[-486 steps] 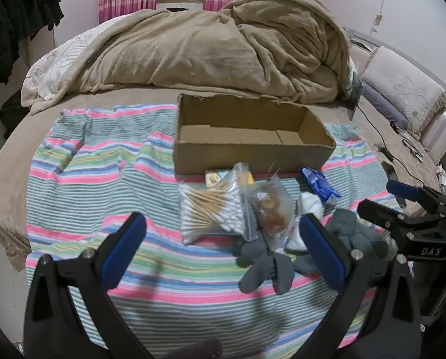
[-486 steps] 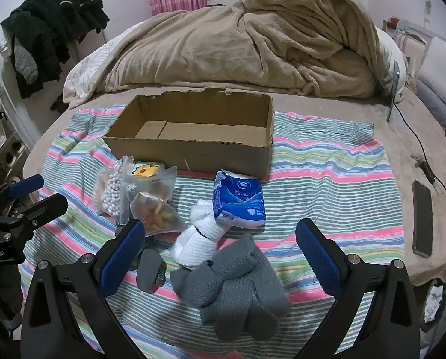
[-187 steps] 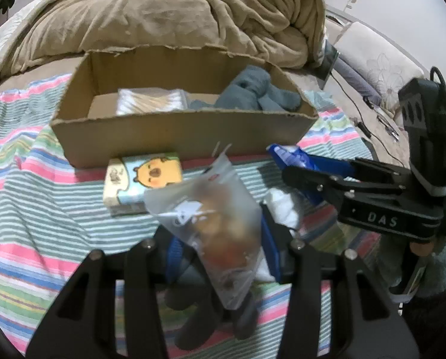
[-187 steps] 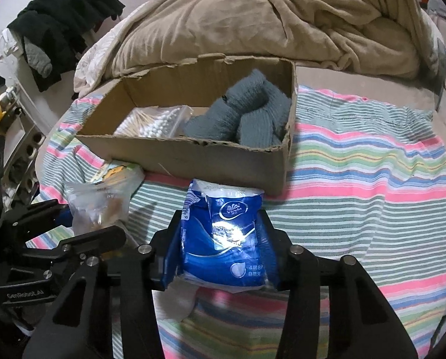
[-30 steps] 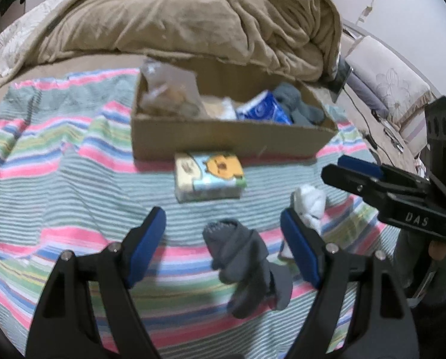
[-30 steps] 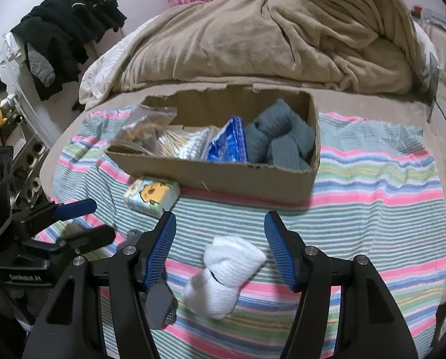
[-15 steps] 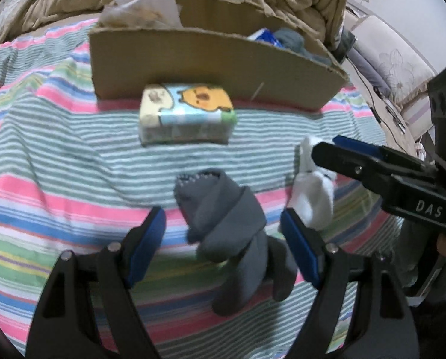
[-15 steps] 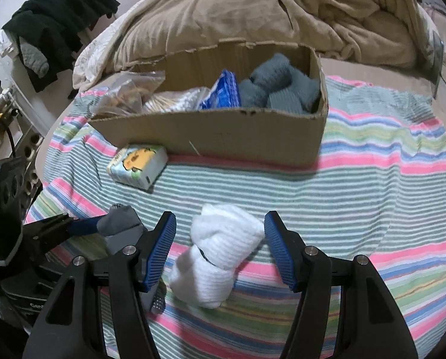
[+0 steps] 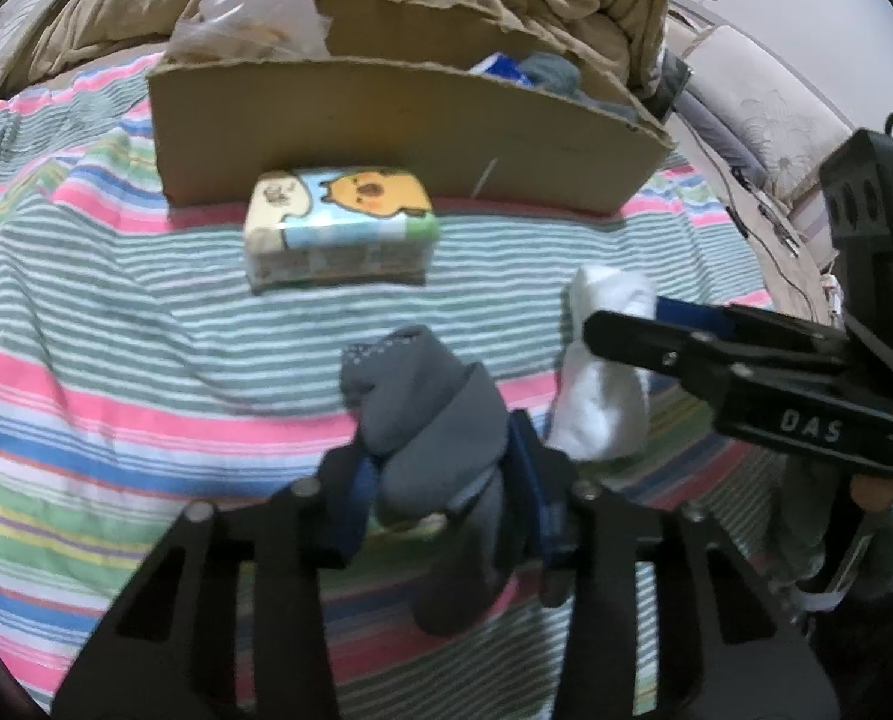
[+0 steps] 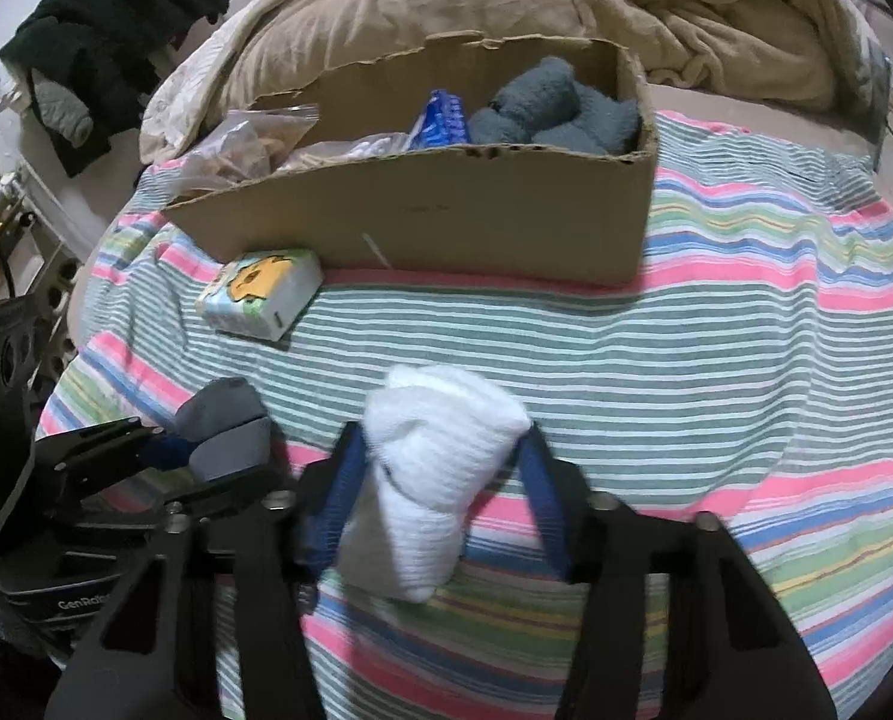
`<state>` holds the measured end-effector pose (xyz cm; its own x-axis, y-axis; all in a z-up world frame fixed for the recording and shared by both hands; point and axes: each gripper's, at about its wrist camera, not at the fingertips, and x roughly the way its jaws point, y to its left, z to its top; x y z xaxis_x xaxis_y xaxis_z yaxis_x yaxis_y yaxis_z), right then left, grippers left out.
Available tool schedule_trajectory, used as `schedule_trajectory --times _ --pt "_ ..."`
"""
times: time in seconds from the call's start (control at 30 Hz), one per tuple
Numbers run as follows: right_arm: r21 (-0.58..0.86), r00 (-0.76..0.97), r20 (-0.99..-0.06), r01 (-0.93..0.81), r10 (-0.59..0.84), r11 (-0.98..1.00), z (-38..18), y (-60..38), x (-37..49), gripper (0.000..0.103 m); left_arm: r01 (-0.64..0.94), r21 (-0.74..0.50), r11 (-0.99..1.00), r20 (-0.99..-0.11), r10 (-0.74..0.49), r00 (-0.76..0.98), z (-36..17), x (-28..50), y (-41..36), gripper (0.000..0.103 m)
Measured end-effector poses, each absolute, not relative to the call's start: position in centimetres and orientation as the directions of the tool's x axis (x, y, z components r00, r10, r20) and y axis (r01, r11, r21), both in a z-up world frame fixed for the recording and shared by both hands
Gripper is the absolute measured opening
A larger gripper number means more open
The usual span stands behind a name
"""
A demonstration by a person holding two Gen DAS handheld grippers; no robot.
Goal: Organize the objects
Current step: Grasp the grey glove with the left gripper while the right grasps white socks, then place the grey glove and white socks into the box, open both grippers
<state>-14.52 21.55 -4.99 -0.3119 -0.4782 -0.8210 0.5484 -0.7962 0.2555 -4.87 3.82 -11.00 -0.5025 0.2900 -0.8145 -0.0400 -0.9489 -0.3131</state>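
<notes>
"DAS" on right claw (image 9: 620, 324) body; "GenRobo…" (cut off) on left claw (image 10: 218, 450) body.

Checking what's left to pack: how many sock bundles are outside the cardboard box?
2. The gray sock bundle is clamped in the left tool; the white sock bundle is clamped in the right tool. More could be hidden behind the tools.

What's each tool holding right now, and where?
Left tool pinches the gray socks mid-bundle; right tool pinches the white socks mid-bundle.

A bedroom at home; rumpled duvet (image 10: 506, 6), pillow (image 9: 764, 120), hanging clothes (image 10: 116, 30).
</notes>
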Motion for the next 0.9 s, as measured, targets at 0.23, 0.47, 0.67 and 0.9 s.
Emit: schedule_trajectory --times 0.23,0.47,0.67,0.9 --pt "0.244 -0.325 -0.811 0.569 -0.486 -0.786 -3.9 21.4 -13.8 0.040 -0.066 -0.329 -0.942 -0.787 0.312 -0.533 -9.7 -4.4 3.9 0.031" --pt "0.243 -0.359 -0.784 0.572 -0.506 -0.783 -1.8 21.8 -13.5 0.040 -0.071 -0.328 -0.942 -0.759 0.307 -0.575 -7.8 -3.7 2.9 0.030" --pt "0.241 -0.383 -0.765 0.575 -0.517 -0.782 -0.4 22.3 -13.7 0.040 -0.073 -0.320 -0.944 -0.742 0.298 -0.601 -6.2 -3.6 2.4 0.030" --pt "0.235 -0.409 -0.746 0.575 -0.525 -0.783 1.1 22.6 -14.0 0.040 -0.097 -0.303 -0.948 -0.715 0.293 -0.635 -4.3 -4.2 2.5 0.030"
